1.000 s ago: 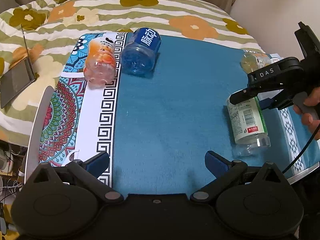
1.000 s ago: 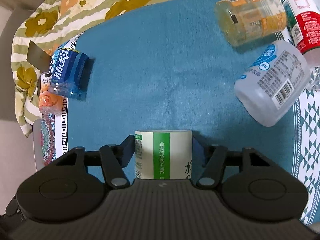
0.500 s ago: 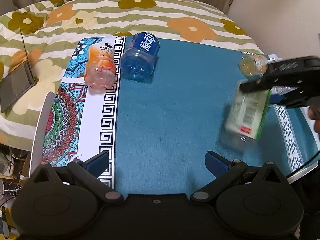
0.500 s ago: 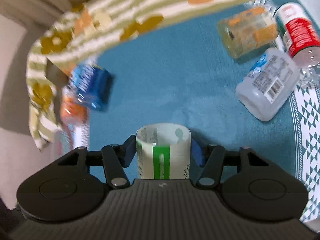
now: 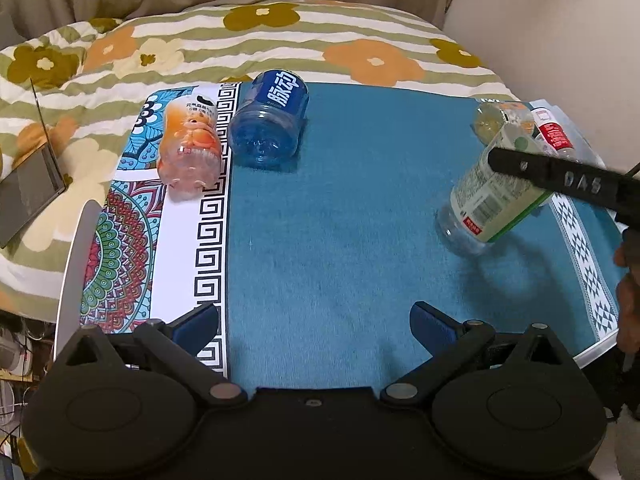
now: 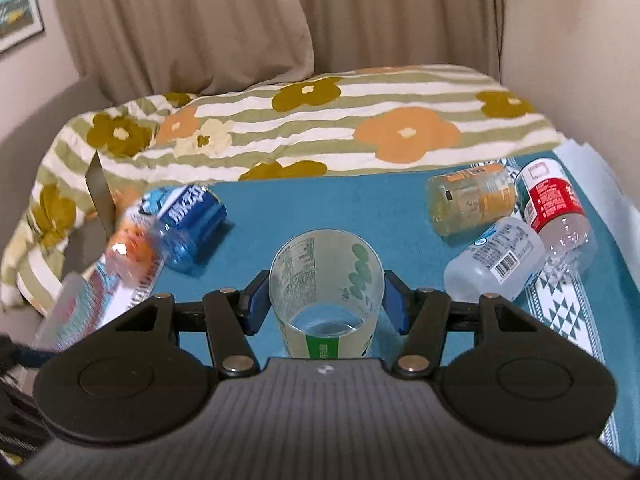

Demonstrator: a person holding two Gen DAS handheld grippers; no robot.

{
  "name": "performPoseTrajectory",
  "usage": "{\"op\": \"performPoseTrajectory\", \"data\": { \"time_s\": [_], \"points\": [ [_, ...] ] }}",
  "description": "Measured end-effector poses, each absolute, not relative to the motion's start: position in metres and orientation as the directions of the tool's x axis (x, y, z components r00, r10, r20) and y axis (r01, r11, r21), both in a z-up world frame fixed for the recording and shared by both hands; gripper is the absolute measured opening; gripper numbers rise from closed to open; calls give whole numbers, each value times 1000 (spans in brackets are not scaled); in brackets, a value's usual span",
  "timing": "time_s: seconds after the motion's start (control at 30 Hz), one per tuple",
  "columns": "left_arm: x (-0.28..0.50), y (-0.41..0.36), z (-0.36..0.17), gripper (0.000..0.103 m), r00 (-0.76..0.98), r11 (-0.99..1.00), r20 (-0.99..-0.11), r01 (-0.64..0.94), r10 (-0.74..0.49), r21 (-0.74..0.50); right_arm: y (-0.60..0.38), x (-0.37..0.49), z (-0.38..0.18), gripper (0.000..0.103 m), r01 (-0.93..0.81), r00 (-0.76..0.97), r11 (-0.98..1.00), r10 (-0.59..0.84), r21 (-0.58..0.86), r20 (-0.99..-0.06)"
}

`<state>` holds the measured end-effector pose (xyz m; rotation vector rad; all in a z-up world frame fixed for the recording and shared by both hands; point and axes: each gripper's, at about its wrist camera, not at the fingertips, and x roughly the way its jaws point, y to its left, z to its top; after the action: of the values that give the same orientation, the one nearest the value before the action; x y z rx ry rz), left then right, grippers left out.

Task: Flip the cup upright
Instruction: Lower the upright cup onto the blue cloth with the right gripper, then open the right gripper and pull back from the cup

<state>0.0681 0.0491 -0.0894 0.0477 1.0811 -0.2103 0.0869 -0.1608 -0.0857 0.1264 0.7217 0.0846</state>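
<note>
Right, my right gripper (image 6: pixel 326 304) is clamped on the green-labelled cup (image 6: pixel 326 280), its blue pads pressing both sides of the clear wall. In the right wrist view I look down into the cup's open mouth, which faces away from me toward twelve o'clock. From the left wrist view the cup (image 5: pixel 492 196) hangs tilted at about three o'clock, base low and lifted off the blue mat (image 5: pixel 340 220), mouth raised toward one o'clock, with its shadow on the mat beneath it.

My left gripper (image 5: pixel 314 318) sits at six o'clock with its fingers spread wide and nothing between them, just above the mat's near edge.

Further out, at eleven o'clock in the left view, a blue bottle (image 5: pixel 270 118) lies on its side, with an orange bottle (image 5: pixel 190 148) just beside it on the patterned cloth (image 5: pixel 120 264).

In the right view, at two o'clock, three more bottles lie together: a yellow-orange one (image 6: pixel 472 200), a red-labelled one (image 6: pixel 554 208) and a white-labelled one (image 6: pixel 494 260).

A flowered blanket (image 6: pixel 320 128) runs behind the mat, and beige curtains (image 6: pixel 240 20) hang behind it.
</note>
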Motion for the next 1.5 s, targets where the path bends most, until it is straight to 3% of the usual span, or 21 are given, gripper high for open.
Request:
{"op": "performPoseTrajectory", "data": {
  "time_s": [0.57,1.03,1.5],
  "points": [
    [63,47,-92,103,464,978,-873,202,-150,-61,-144,70,-100,79,-83,783,996,90,41,-615],
    [55,47,-84,103,482,981,-864,184,-145,-63,-149,69,-96,100,-54,774,997,77,56,-629],
    [35,34,-25,103,592,986,-791,139,-155,-90,-172,17,-28,103,-71,753,997,70,24,-654]
  ]
}}
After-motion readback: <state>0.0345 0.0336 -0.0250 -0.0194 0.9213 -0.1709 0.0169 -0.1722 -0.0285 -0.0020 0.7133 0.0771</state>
